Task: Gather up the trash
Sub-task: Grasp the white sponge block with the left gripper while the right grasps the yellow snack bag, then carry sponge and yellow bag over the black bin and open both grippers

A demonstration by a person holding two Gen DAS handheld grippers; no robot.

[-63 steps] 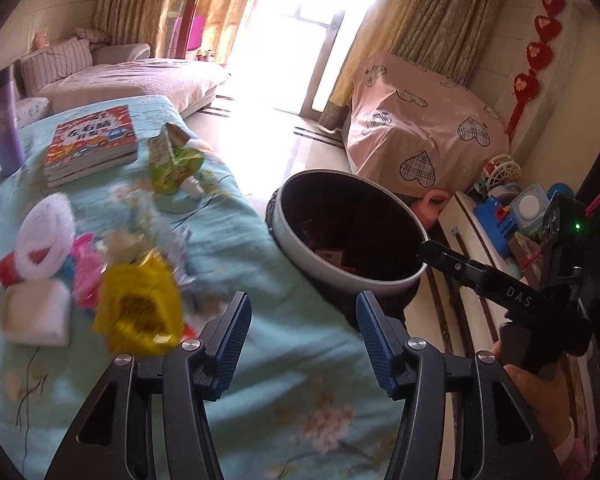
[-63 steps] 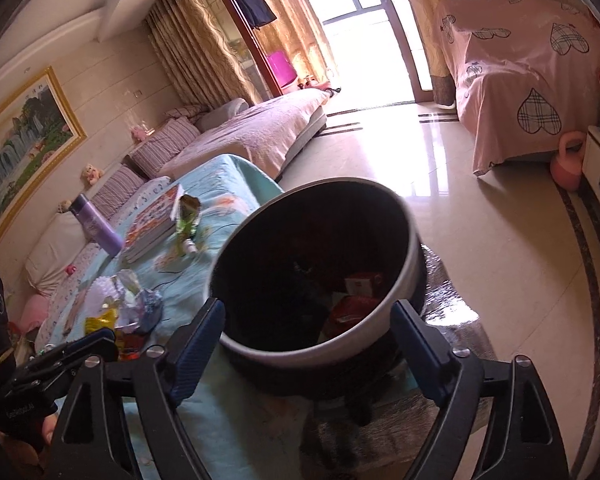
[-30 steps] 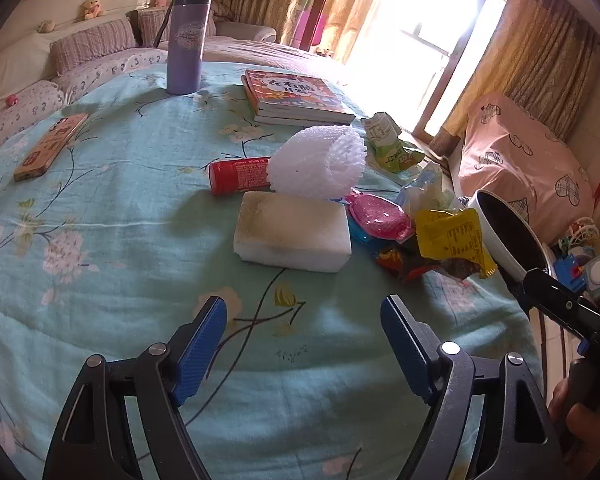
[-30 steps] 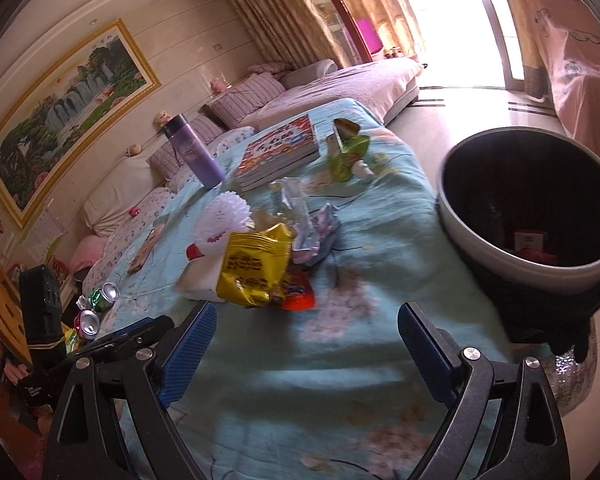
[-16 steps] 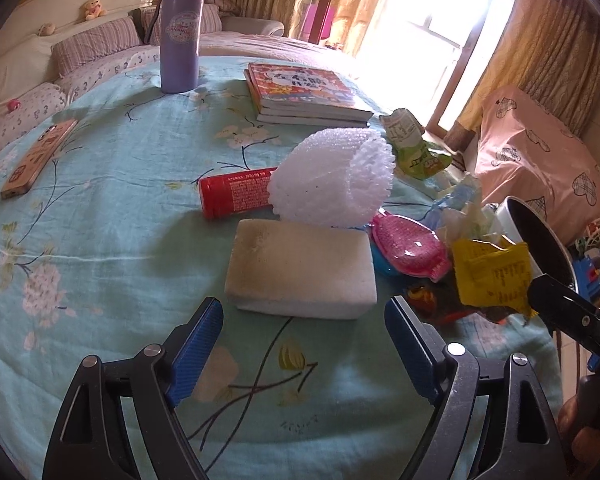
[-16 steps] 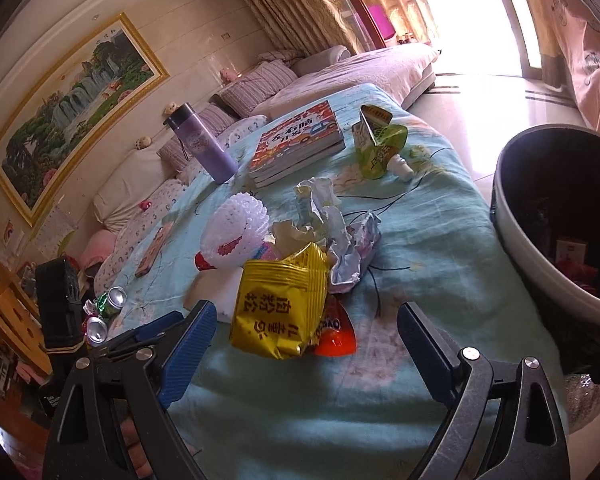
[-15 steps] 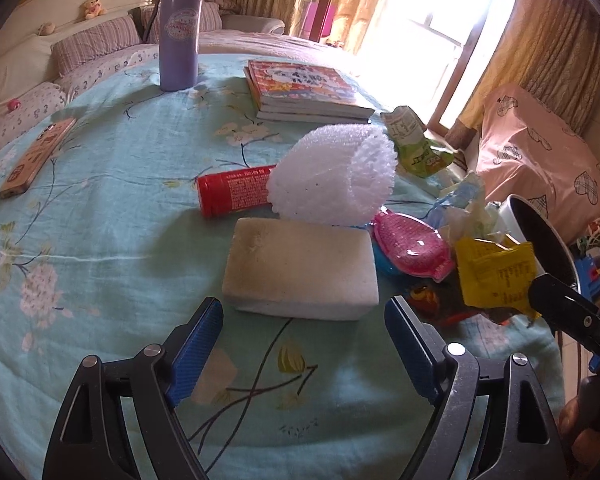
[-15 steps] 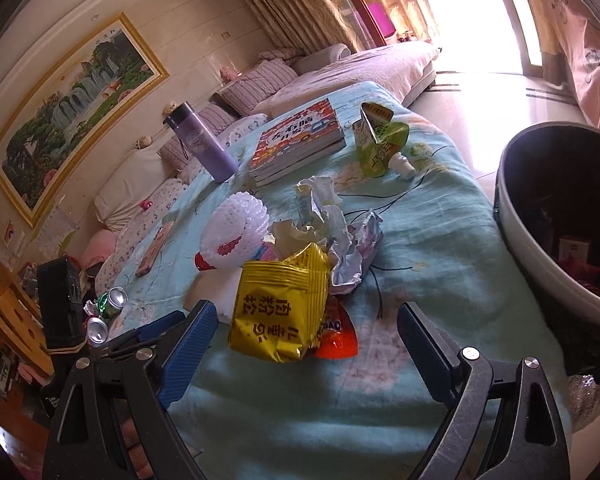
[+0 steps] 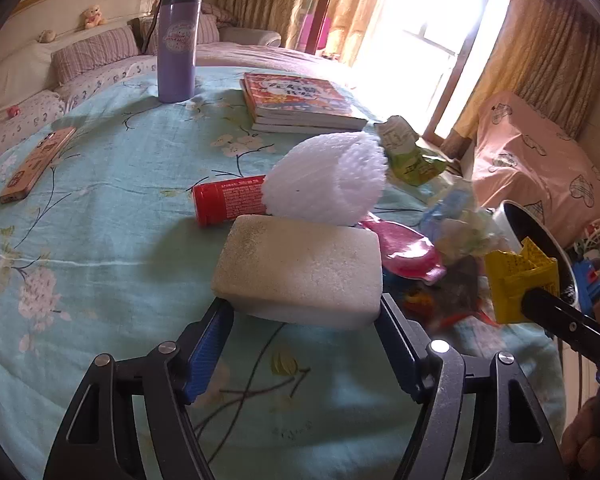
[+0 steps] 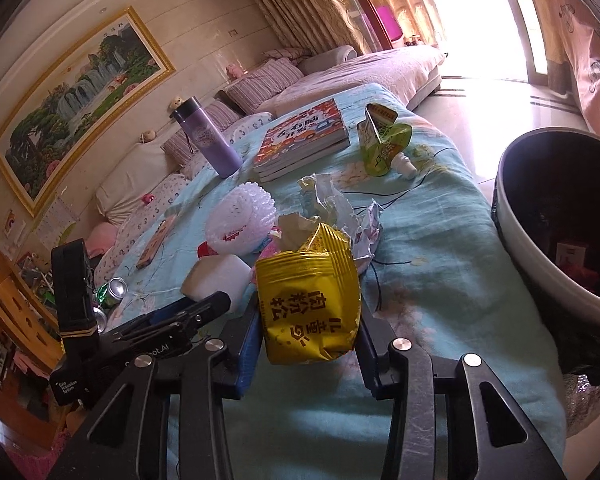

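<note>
A white foam block lies on the floral blue tablecloth. My left gripper is closing, and its blue pads touch the block's two near ends. A yellow snack bag stands between the blue pads of my right gripper, whose jaws are closing and press on the bag's sides. Behind the bag lie crumpled wrappers, a white foam net, a red tube and a pink wrapper. A green drink pouch lies farther back. The dark trash bin stands off the table's right edge.
A purple bottle, a stack of books and a phone sit on the far side of the table. Cans lie at its left edge in the right wrist view. A sofa and pink-covered furniture stand beyond.
Both grippers' jaws have narrowed from wide open. The left came forward to the foam block, which now sits between its pads. The right now has the yellow bag between its pads.
</note>
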